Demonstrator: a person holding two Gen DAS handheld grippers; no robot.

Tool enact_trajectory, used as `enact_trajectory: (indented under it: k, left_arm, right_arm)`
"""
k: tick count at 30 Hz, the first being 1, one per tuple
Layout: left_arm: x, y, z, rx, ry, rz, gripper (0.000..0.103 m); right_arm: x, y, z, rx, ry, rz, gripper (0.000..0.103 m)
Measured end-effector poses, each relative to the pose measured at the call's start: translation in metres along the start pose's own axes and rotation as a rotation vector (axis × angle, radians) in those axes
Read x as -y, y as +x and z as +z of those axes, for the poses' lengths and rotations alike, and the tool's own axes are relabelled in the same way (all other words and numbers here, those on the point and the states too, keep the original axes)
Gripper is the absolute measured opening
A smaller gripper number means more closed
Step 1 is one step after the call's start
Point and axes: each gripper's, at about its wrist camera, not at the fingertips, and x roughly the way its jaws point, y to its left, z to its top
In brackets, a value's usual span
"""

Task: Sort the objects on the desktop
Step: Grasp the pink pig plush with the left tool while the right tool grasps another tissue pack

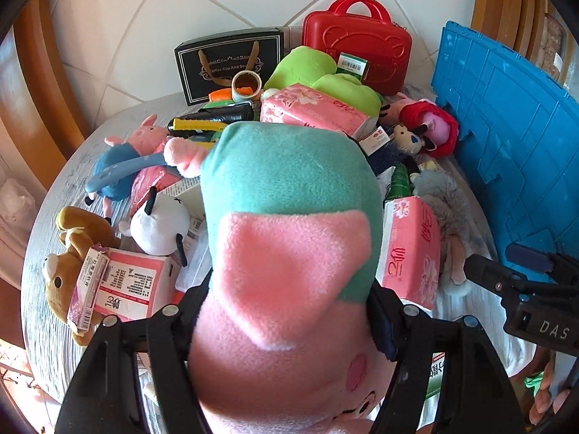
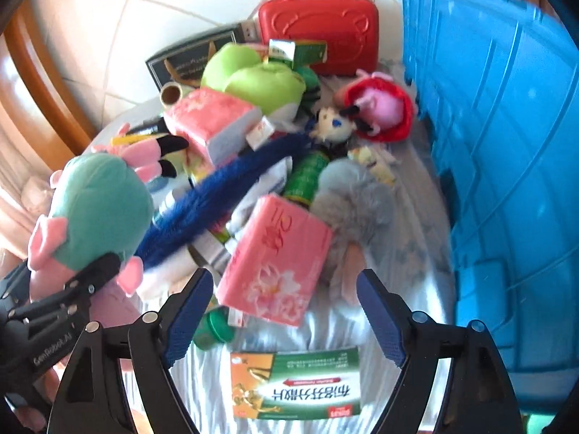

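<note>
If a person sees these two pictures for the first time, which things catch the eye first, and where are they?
First comes the pink pig plush in a teal dress, gripped in the left tool and filling the middle of the left wrist view. Next is the big blue plastic crate standing along the right side of the cluttered table. The red toy suitcase at the far edge also stands out, while the right tool hangs open above a pink tissue pack.
</note>
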Motion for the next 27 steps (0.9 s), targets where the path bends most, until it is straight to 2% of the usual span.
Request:
enact_trajectory:
  k: [7,9,13,16,17,18,23,27]
  left_arm:
    - [-0.001,0.036,-0.002,-0.043,0.036,0.007,0.07]
    - [0.001,0.047,-0.002,-0.06,0.045,0.004,0.07]
    - [0.005,0.062,0.002,-0.075,0.073,-0.01,0.07]
    - [0.008,0.066,0.007,-0.082,0.083,-0.02,0.07]
    - [0.008,0.067,0.009,-0.083,0.083,-0.022,0.07]
    - [0.008,0.068,0.009,-0.084,0.082,-0.025,0.07]
    - [0.008,0.067,0.013,-0.081,0.075,-0.033,0.07]
    - [0.009,0.054,0.018,-0.05,0.065,-0.041,0.07]
  right_arm:
    - [0.011,0.048,-0.01,-0.083,0.085,0.044,0.082]
    - [0.013,0.063,-0.007,-0.098,0.107,0.053,0.089]
    - [0.015,0.09,0.0,-0.13,0.131,0.056,0.092]
    - [0.018,0.111,0.005,-0.161,0.162,0.077,0.097]
    - [0.018,0.114,0.006,-0.166,0.165,0.08,0.097]
    - [0.018,0.119,0.006,-0.17,0.164,0.086,0.093]
    - [0.006,0.11,0.007,-0.135,0.087,0.052,0.084]
    - [0.0,0.085,0.006,-0.082,0.045,0.043,0.083]
